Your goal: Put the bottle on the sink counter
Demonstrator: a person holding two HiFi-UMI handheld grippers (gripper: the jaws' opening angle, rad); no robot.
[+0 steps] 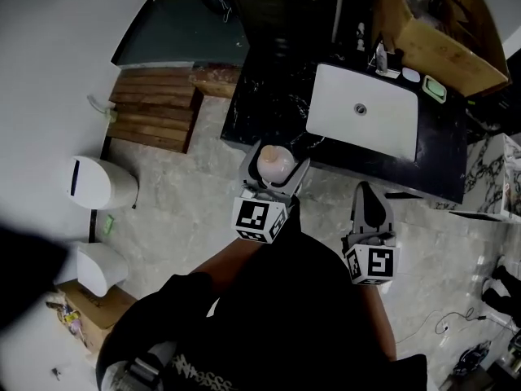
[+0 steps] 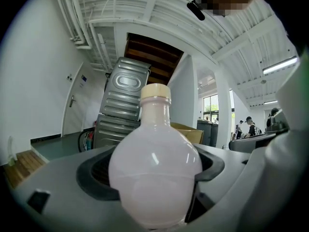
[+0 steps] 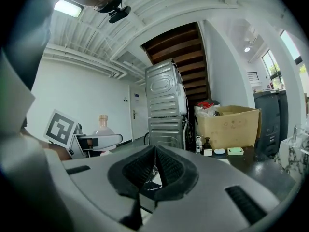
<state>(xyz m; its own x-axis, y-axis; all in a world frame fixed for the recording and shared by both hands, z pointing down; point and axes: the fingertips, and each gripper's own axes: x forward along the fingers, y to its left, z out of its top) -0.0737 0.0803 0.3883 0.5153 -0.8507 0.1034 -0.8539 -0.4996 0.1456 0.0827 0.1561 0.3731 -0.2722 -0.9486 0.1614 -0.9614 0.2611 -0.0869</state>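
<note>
Head view steeply down, gripper views level, all sharing cardboard box (image 1: pixel 444 47)

Floor (image 1: pixel 195 210): pale marbled tile. Walls: plain white. A wooden slat platform (image 1: pixel 155 108) lies on the floor against the wall, just beside the black sink counter (image 1: pixel 269 96) with its white basin (image 1: pixel 364 108). An open cardboard box (image 1: pixel 440 31) sits beyond the counter's far edge. Two white rounded containers (image 1: pixel 99 182) stand near the left wall. Two grey ribbed metal cabinets (image 3: pixel 166 105) are stacked — the dark wooden underside of a stair (image 3: pixel 176 45) sits above them. The ceiling is white and ribbed, with a strip light (image 3: pixel 67 7) lit. Window (image 2: pixel 211 109) — bright daylight.
</note>
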